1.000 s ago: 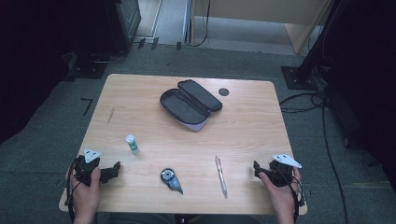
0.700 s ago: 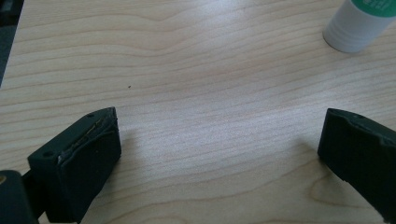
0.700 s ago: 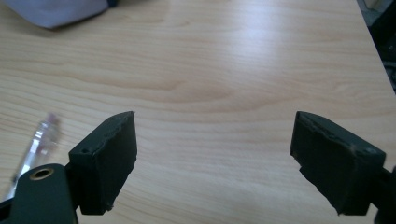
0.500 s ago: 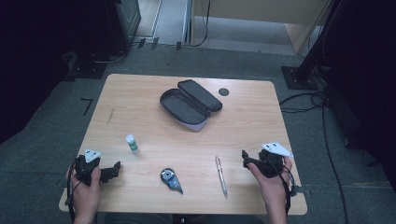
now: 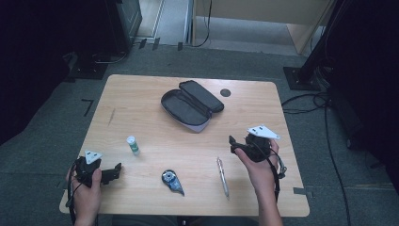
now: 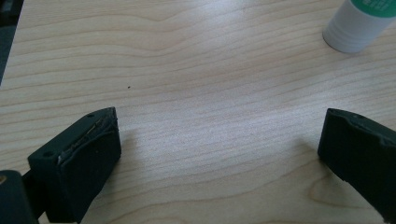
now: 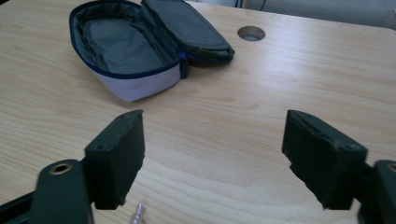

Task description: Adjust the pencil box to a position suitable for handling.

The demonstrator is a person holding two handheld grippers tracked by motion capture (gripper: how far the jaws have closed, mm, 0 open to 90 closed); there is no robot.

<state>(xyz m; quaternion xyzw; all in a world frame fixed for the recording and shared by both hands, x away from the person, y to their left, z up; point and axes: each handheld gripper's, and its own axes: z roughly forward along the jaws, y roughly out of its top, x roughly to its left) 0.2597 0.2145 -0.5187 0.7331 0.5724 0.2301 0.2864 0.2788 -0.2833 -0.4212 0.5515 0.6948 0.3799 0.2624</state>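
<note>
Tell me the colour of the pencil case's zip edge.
Dark blue on the pencil case, clearest in the right gripper view.

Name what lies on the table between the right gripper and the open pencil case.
Nothing: in the right gripper view, bare wood runs from the right gripper to the pencil case. The high view agrees.

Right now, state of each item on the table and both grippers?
Pencil case: unzipped, lid open, empty inside.
Glue stick: capped, lying on its side.
Correction tape: lying flat, untouched.
Pen: lying flat, untouched.
Left gripper: open, holding nothing.
Right gripper: open, holding nothing, above the table.
</note>
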